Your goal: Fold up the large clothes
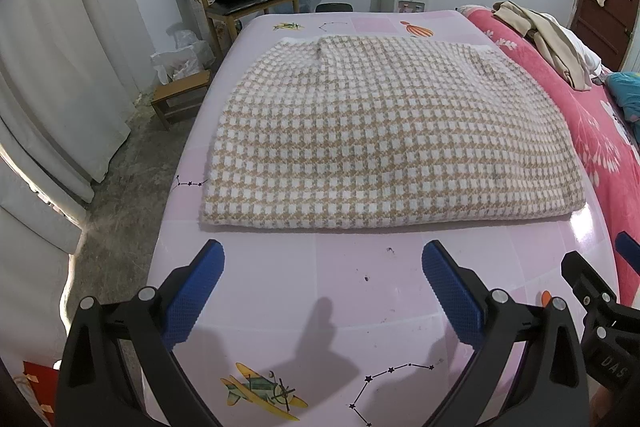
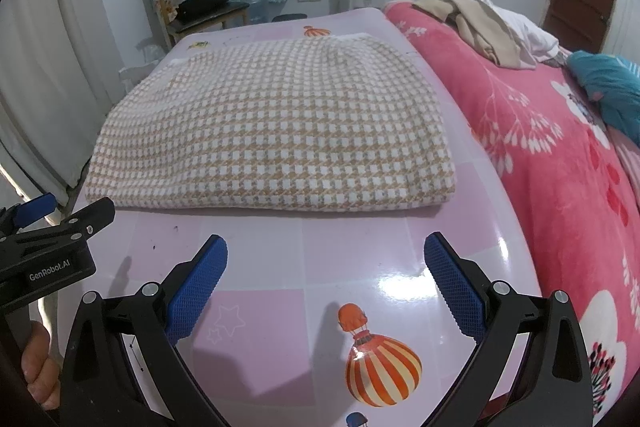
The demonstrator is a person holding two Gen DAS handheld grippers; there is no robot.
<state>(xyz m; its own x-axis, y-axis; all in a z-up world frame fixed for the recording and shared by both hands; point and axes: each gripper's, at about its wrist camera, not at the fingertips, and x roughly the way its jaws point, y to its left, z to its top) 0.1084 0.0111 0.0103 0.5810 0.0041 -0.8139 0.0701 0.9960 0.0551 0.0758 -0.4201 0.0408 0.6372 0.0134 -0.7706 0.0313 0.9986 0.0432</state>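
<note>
You're holding both grippers just above the near end of the pink table (image 1: 360, 291), and the checkered garment (image 1: 384, 135) is lying folded flat in the middle, just past the fingertips. Your left gripper (image 1: 323, 259) is sitting wide apart, gripping nothing; same with your right gripper (image 2: 326, 253).

Bare worktop (image 1: 360, 279) lies open between both sets of fingers and the folded garment (image 1: 384, 131). Bed (image 2: 560, 163) abuts the right edge; stool (image 1: 180, 95) stands left.
</note>
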